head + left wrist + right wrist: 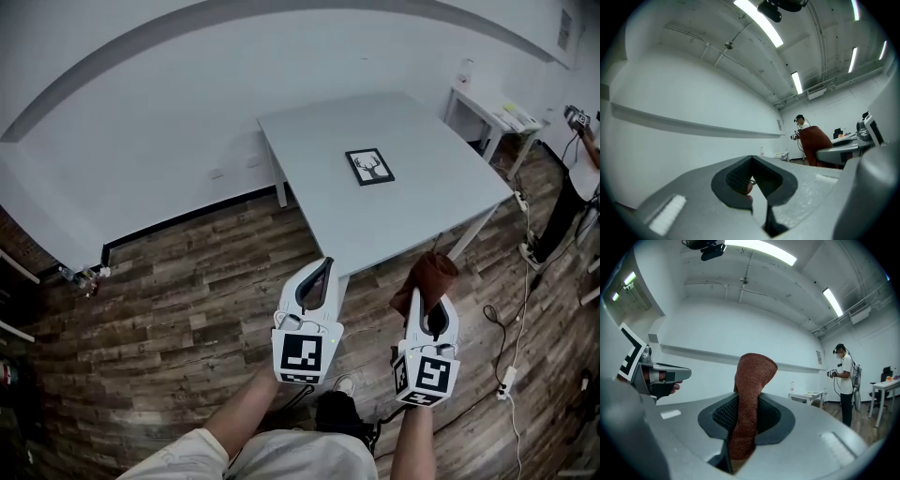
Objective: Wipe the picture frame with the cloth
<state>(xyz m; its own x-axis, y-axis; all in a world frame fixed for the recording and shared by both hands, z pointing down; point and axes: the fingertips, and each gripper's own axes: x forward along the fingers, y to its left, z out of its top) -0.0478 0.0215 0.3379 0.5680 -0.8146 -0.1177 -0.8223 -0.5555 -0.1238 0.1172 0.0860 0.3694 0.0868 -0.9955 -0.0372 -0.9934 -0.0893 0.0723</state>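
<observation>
**Picture frame (369, 166) untouched on the worktop (412, 220), cloth (427, 277) ready in the right tool (430, 311)**

We see the frame lying flat near the middle of the pale worktop, a dark border around a light print. Nothing else lies on that surface. Both tools hang over the wooden floor (178, 281), short of the worktop's near edge and well apart from the frame.

In the right gripper view the jaws are closed on the rust-brown cloth. It is pinched between the dark pads, and a folded hump stands up past the tips. The grip looks firm to us, with enough fabric free to serve as a wiping pad.

The left tool (320, 274) has its jaws drawn together, meeting at the tips, and we find nothing held between them. A person (574, 178) stands off to the right, beyond the worktop and clear of our path.

We judge that the cloth is secured, the wiping has not begun, and the step in hand is the approach. The next move calls for carrying the right tool forward over the near edge and lowering it. The free hump of cloth, not the hard jaw tips, should meet the face of the frame, and then we sweep across it.

The frame is light and lies loose, so we expect it to slide under a sideways stroke. The left tool would do well to come down beside one edge and hold it in place. Pressure should stay gentle so the glass is not scraped.
</observation>
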